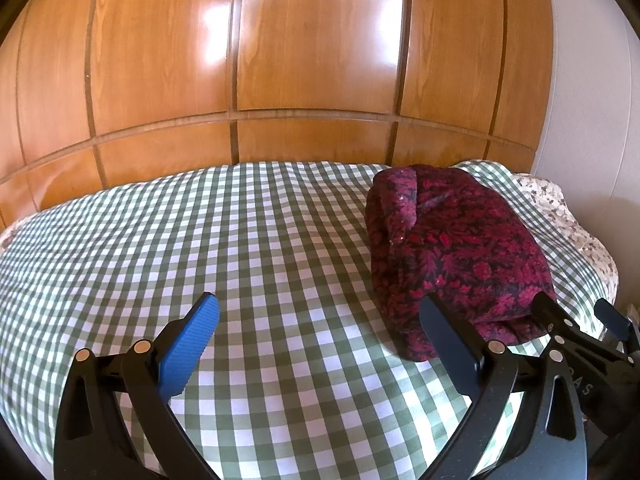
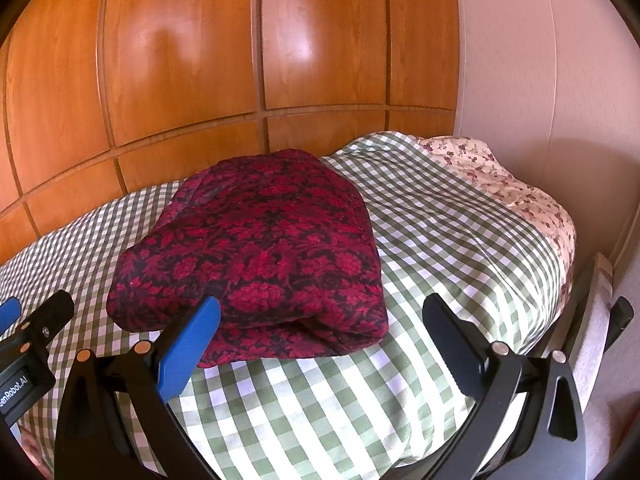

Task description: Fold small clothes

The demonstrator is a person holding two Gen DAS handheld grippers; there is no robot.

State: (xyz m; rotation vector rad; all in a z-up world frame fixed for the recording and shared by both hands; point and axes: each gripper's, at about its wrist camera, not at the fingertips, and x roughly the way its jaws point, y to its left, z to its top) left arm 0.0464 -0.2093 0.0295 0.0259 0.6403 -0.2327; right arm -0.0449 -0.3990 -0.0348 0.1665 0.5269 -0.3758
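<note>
A dark red garment with a black leaf pattern point(image 1: 452, 248) lies folded in a thick bundle on the green-checked bed cover point(image 1: 240, 248). In the left wrist view it sits to the right, just beyond my left gripper point(image 1: 320, 320), which is open and holds nothing. The right wrist view has the same garment point(image 2: 260, 248) at centre. My right gripper point(image 2: 322, 320) hovers open at the bundle's near edge, with its blue left finger point(image 2: 188, 344) in front of the fold. The other gripper's fingers show at the edge of each view.
A glossy wooden panelled wardrobe point(image 1: 280, 60) rises right behind the bed. A flowered sheet or pillow point(image 2: 516, 184) lies at the bed's right end next to a pale wall point(image 2: 540, 60). Bare checked cover point(image 2: 440, 232) stretches left of the garment and in front of it.
</note>
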